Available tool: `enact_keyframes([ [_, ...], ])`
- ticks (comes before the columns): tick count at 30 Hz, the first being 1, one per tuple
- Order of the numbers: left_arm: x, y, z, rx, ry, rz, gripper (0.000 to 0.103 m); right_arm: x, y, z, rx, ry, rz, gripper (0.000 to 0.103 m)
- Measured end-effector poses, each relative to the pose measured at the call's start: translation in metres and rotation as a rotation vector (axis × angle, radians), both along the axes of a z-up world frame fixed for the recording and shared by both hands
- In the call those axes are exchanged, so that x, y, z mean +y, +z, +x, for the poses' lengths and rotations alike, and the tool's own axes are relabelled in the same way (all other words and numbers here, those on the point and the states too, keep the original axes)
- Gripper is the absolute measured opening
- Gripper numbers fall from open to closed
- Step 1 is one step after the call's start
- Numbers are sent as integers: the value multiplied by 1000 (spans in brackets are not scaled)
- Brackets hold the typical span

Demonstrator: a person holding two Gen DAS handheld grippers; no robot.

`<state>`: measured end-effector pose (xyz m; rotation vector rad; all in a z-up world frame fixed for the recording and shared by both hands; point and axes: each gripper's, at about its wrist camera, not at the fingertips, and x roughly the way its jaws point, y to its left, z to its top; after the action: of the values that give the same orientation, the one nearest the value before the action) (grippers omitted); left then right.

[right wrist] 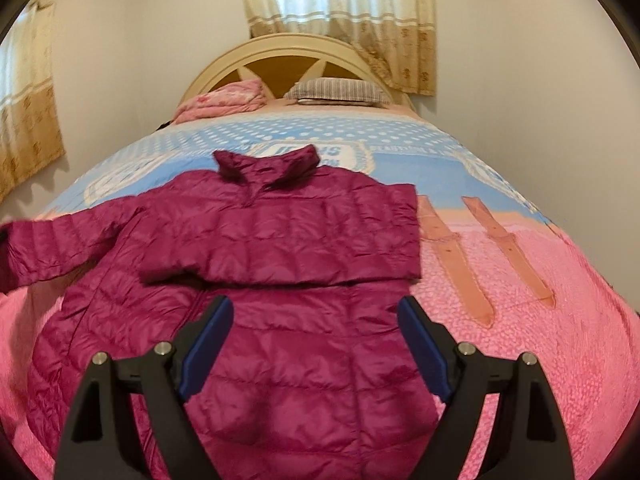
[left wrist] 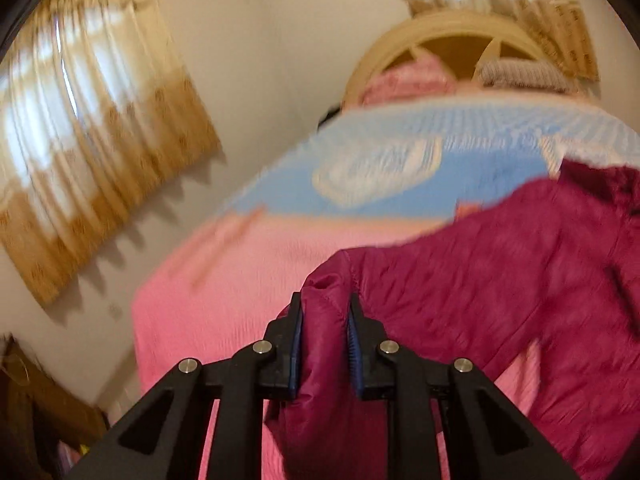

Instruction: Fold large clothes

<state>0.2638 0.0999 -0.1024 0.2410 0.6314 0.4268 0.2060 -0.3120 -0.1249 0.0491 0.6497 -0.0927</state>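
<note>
The magenta puffer jacket lies on the bed, its right sleeve already folded across the chest, while the left gripper pinches the left sleeve and the right gripper hovers wide open, empty; body folds remain.

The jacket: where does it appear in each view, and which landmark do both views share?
Left wrist: the jacket fills the lower right, its sleeve pinched in the left gripper.
Right wrist: the jacket lies at centre on the bed, one sleeve folded across it, beyond the open right gripper.
Shared landmark: the headboard.
</note>
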Motion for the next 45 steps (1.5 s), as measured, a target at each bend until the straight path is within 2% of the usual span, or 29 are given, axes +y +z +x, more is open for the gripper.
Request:
enact_keyframes([
  [5, -75, 27, 8, -50, -129, 68, 19, -21, 0, -2, -11, -39, 32, 86],
  [11, -202, 25, 21, -77, -325, 78, 19, -44, -2, -8, -11, -84, 63, 86],
  [12, -214, 25, 22, -83, -343, 79, 22, -48, -2, -9, -10, -91, 62, 86],
  [14, -250, 22, 25, -92, -399, 82, 35, -54, -3, -10, -4, -100, 62, 86],
  [16, -270, 23, 30, -108, -406, 83, 94, -60, -5, -10, 6, -110, 65, 87],
  [17, -273, 24, 29, -127, -405, 82, 102, -63, -6, -9, 13, -114, 67, 87],
  [19, -279, 27, 32, -189, -389, 100, 102, -65, -10, -7, 26, -117, 72, 87],
  [22, -260, 24, 41, -161, -371, 79, 102, -64, -13, -2, 42, -108, 79, 87],
  [27, -185, 1, 57, -103, -242, 54, 102, -35, -7, 20, 48, -25, 89, 87],
  [32, -115, -29, 60, -43, -102, -3, 102, 11, 5, 66, 70, 142, 167, 87],
  [36, -84, -59, 61, 15, -40, -38, 102, 38, -12, 115, 165, 193, 233, 85],
  [37, -78, -67, 63, 36, -24, -38, 102, 41, -19, 124, 191, 199, 241, 69],
  [38, -75, -71, 64, 46, -16, -40, 102, 47, -28, 135, 239, 224, 249, 35],
  [39, -70, -78, 66, 63, -7, -47, 102, 53, -33, 141, 271, 253, 249, 23],
  [41, -59, -87, 68, 82, 11, -54, 102, 54, -26, 138, 239, 245, 227, 16],
  [45, -45, -104, 73, 118, 45, -55, 102, 30, -3, 121, 150, 177, 180, 14],
])
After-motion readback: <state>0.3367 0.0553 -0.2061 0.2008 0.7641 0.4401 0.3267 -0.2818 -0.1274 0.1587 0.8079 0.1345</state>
